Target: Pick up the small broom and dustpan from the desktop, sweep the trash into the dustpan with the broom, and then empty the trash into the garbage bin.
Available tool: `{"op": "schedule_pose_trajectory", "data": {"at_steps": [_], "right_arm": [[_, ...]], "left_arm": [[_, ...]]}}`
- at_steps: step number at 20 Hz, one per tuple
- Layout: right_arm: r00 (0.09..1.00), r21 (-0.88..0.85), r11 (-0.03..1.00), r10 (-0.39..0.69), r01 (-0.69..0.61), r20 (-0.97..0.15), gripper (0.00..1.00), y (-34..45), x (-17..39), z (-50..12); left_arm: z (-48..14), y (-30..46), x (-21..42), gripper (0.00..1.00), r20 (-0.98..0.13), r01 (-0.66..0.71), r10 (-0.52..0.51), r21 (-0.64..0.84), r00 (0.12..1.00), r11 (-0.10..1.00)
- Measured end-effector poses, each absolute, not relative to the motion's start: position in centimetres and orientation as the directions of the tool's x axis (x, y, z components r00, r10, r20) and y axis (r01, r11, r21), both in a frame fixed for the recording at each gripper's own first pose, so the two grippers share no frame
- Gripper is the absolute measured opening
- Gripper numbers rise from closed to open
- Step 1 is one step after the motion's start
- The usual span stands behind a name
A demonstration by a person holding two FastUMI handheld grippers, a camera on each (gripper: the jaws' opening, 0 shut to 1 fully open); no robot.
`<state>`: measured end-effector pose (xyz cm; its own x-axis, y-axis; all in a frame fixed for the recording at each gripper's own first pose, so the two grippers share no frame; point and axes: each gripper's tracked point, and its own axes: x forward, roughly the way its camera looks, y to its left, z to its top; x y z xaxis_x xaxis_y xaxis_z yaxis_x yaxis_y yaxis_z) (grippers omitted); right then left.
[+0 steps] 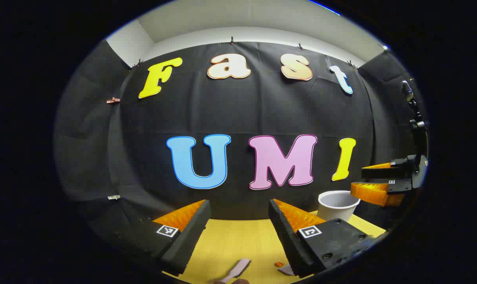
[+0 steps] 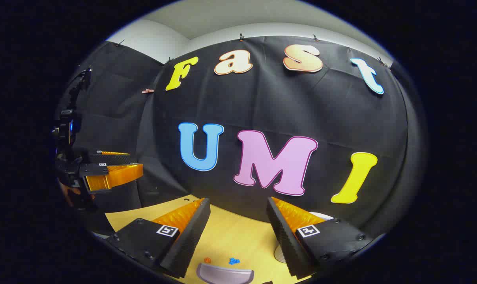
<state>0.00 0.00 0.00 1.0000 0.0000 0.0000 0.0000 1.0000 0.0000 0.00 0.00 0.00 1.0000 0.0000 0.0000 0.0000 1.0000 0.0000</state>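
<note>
Left hand-held gripper point(image 1: 238, 221): mine, raised above the desk point(image 1: 238, 240), fingers spread wide with nothing between them. Right hand-held gripper point(image 2: 238, 219): likewise mine, likewise spread and empty, held above the same desk point(image 2: 234, 236). Each appears in the other's view: the right one at the far right edge of the left gripper view point(image 1: 374, 179), the left one at the far left edge of the right gripper view point(image 2: 116, 167), both lifted clear of the desk and parted. Broom point(image 1: 236, 270): a pale pink handle lying flat on the desk at the bottom of the left gripper view, between and below my left fingers; its head is cut off by the edge, so I take it for the broom with some caution. Dustpan point(image 2: 225, 274): pale grey, curved lip, flat on the desk at the bottom of the right gripper view, between and below my right fingers; a grey corner of it seems to show beside my left gripper's right finger point(image 1: 286, 270). Trash: a small orange scrap point(image 2: 207, 260) and a small blue scrap point(image 2: 234, 260) on the desk just beyond the dustpan's lip, apart from each other; the orange scrap point(image 1: 278, 264) also lies near the broom handle. Bin point(image 1: 338, 205): a white cup-shaped tub, upright at the far right of the desk, against the black cloth, well apart from broom and dustpan.
</note>
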Motion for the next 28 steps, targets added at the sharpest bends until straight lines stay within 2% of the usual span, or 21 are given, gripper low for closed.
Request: {"op": "schedule_pose_trajectory", "data": {"at_steps": [10,14,21,25,26,28], "right_arm": [[0.998,-0.014,1.000,-0.007,0.006,-0.057,0.93,1.9,-0.1,-1.4],[0.992,-0.027,1.000,0.005,-0.008,-0.127,0.93,3.2,-0.8,-3.6],[0.930,-0.010,0.999,-0.033,0.032,-0.366,0.93,4.0,-4.9,-12.4],[0.813,0.048,0.995,-0.039,0.082,-0.580,0.93,4.9,-8.2,-23.1],[0.753,0.034,0.995,-0.050,0.096,-0.656,0.92,4.6,-9.1,-27.1],[0.677,0.029,0.992,-0.062,0.123,-0.733,0.90,4.3,-10.3,-32.5]], "left_arm": [[-0.2,0.1,0.3,0.95,-0.016,-0.014,0.014,0.018,1.000,1.000],[-0.1,0.3,0.3,0.95,-0.014,-0.016,0.016,0.023,1.000,1.000],[-0.6,0.3,0.4,0.95,-0.049,-0.007,0.007,0.015,0.999,1.000],[-1.0,0.2,0.5,0.95,-0.070,0.018,-0.017,0.018,0.997,1.000],[-1.7,0.7,0.2,0.95,-0.081,0.025,-0.022,0.034,0.996,0.999],[-2.2,0.6,0.1,0.95,-0.091,0.037,-0.034,0.034,0.995,0.999]]}}
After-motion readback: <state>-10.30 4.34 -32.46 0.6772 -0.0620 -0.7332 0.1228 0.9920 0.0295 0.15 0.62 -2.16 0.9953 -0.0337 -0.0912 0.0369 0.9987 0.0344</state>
